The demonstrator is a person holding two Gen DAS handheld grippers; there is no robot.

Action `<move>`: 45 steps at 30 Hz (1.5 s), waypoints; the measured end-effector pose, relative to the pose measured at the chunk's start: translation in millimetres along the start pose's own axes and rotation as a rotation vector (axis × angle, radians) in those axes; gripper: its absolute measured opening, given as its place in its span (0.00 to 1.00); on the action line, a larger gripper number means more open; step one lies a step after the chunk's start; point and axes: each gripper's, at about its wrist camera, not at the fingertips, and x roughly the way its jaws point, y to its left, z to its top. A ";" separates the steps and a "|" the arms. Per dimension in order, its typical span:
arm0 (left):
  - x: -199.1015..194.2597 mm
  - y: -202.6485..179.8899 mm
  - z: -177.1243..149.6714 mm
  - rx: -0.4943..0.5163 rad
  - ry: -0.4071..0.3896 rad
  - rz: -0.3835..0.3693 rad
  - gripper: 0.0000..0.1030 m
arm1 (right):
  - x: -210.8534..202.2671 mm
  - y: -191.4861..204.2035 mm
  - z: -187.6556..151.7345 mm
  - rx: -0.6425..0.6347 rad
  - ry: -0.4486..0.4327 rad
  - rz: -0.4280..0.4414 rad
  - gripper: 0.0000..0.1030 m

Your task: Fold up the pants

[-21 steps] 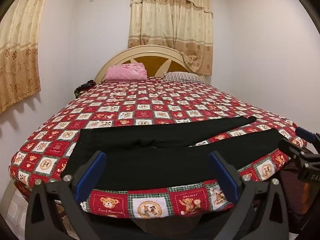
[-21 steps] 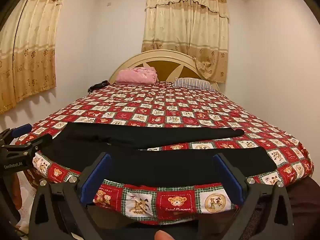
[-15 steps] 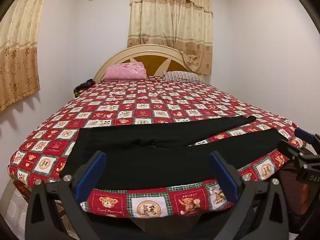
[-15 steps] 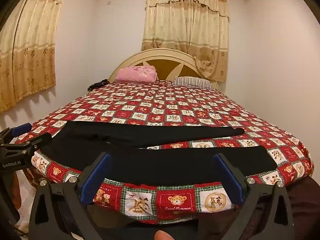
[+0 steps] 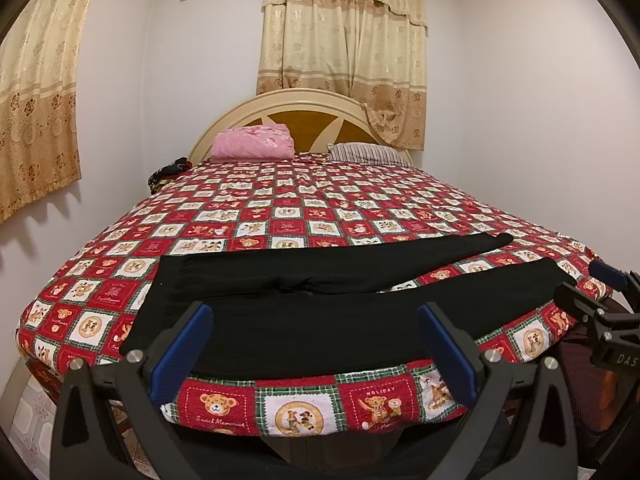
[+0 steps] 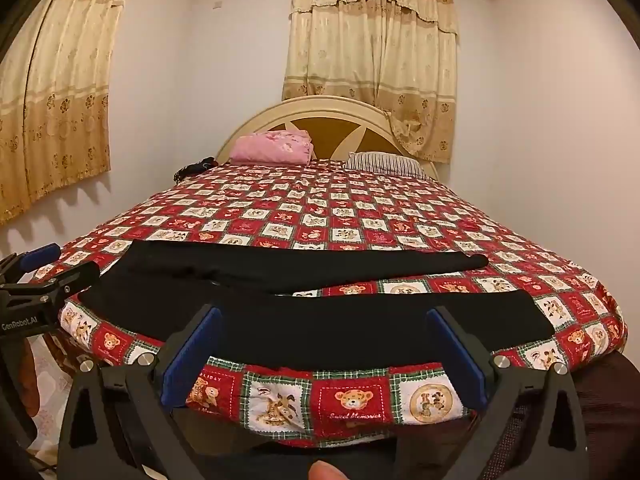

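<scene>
Two grippers, left gripper (image 5: 314, 346) and right gripper (image 6: 324, 348), both spread wide, holding nothing, short of the bed (image 5: 280, 216) edge. Black pants (image 5: 320, 304) lie flat across the near edge of the teddy-bear quilt (image 6: 320, 208), legs toward 3 o'clock. Headboard (image 5: 308, 110), pink blanket (image 5: 252, 146), striped pillow (image 5: 366, 153) at 12; curtains (image 5: 344, 52) behind. Dark bundle (image 5: 168, 172) at 10 unclear. Quilt reads "Sweet Memories", "HOLIDAY"; left gripper's body reads "GenRobot.AI".
</scene>
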 end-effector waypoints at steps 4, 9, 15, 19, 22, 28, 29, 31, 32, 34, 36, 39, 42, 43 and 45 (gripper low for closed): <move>-0.1 3.0 -0.5 -0.005 0.002 0.000 1.00 | 0.6 0.0 0.1 0.003 0.002 -0.006 0.99; -0.1 3.5 -1.2 -0.006 0.001 0.001 1.00 | 1.0 0.4 -0.2 0.003 0.004 -0.007 0.99; 0.0 4.0 -1.0 -0.006 0.002 0.000 1.00 | 1.4 0.2 0.0 0.005 0.006 -0.009 0.99; -0.1 5.2 -3.1 -0.007 0.002 0.000 1.00 | 2.0 -0.8 -1.5 0.006 0.007 -0.010 0.99; 0.0 5.7 -2.9 -0.008 0.003 -0.002 1.00 | 2.2 -1.1 -1.0 0.007 0.008 -0.009 0.99; 0.1 5.5 -3.2 -0.008 0.003 0.002 1.00 | 2.8 -1.0 -1.7 0.005 0.011 -0.009 0.99; 0.1 5.4 -2.6 -0.008 0.004 -0.002 1.00 | 2.8 -1.4 -2.0 0.006 0.012 -0.008 0.99; 0.2 5.1 -2.6 -0.008 0.003 -0.001 1.00 | 2.6 -0.7 -1.9 0.005 0.011 -0.009 0.99; 0.2 5.2 -2.6 -0.008 0.004 -0.001 1.00 | 2.6 -1.0 -2.3 0.005 0.011 -0.009 0.99; 0.4 5.4 -2.8 -0.008 0.004 -0.002 1.00 | 2.8 -0.3 -2.2 0.005 0.011 -0.009 0.99; 0.3 5.1 -2.5 -0.008 0.005 0.000 1.00 | 2.8 -0.1 -2.2 0.004 0.012 -0.009 0.99; 0.1 5.6 -3.4 -0.008 0.004 0.001 1.00 | 3.6 0.7 -3.4 -0.001 0.015 -0.009 0.99; 0.3 6.1 -5.0 -0.007 0.004 0.003 1.00 | 3.4 1.4 -3.9 -0.004 0.015 -0.008 0.99; 0.3 6.3 -5.0 -0.008 0.004 0.002 1.00 | 3.7 1.5 -3.6 -0.002 0.015 -0.009 0.99; 0.4 6.2 -4.9 -0.007 0.005 0.003 1.00 | 3.5 1.8 -4.1 -0.003 0.016 -0.009 0.99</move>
